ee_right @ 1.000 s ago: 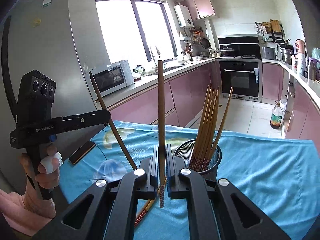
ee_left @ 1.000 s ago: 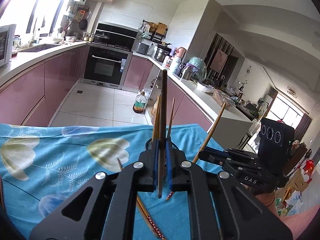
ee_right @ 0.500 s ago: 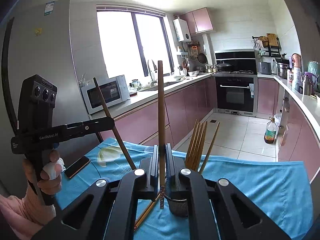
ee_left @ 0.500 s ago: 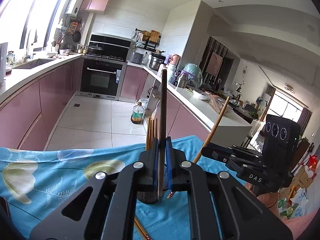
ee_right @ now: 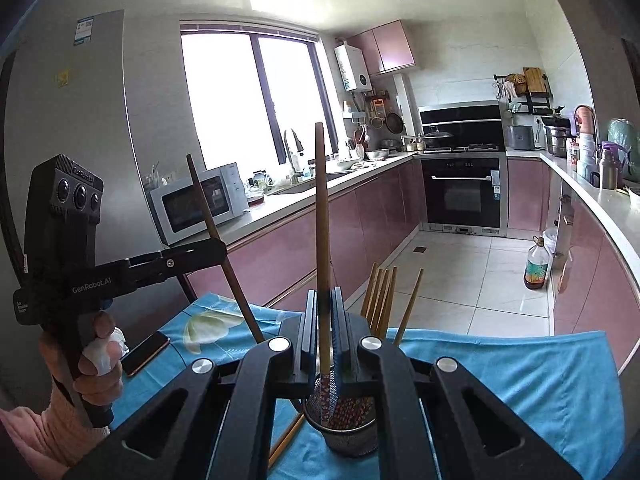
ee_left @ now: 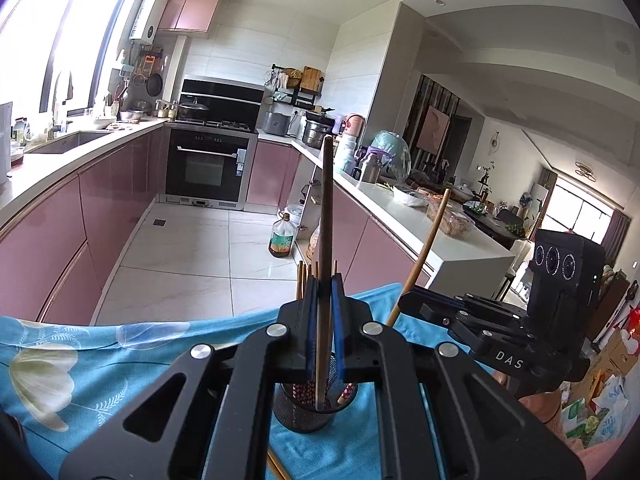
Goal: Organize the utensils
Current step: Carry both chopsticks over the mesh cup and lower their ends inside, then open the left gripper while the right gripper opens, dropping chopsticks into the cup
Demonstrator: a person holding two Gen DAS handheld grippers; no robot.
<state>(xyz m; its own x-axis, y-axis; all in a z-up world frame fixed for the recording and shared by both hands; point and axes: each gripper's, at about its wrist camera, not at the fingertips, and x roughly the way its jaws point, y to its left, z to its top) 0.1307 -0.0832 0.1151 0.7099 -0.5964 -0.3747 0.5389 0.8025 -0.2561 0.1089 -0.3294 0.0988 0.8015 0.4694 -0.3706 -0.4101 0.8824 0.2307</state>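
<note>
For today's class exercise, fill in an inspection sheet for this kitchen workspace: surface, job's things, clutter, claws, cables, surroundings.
Surface: blue floral tablecloth.
Job's things: mesh holder with chopsticks; loose chopstick lying on cloth.
Clutter: phone on the cloth.
Claws: left claw shut on dark chopstick; right claw shut on brown chopstick.
Cables: nothing seen.
Surroundings: oven, microwave, oil bottle on floor.

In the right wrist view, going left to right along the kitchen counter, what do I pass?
Microwave → faucet → oven → steel pot → flask.
</note>
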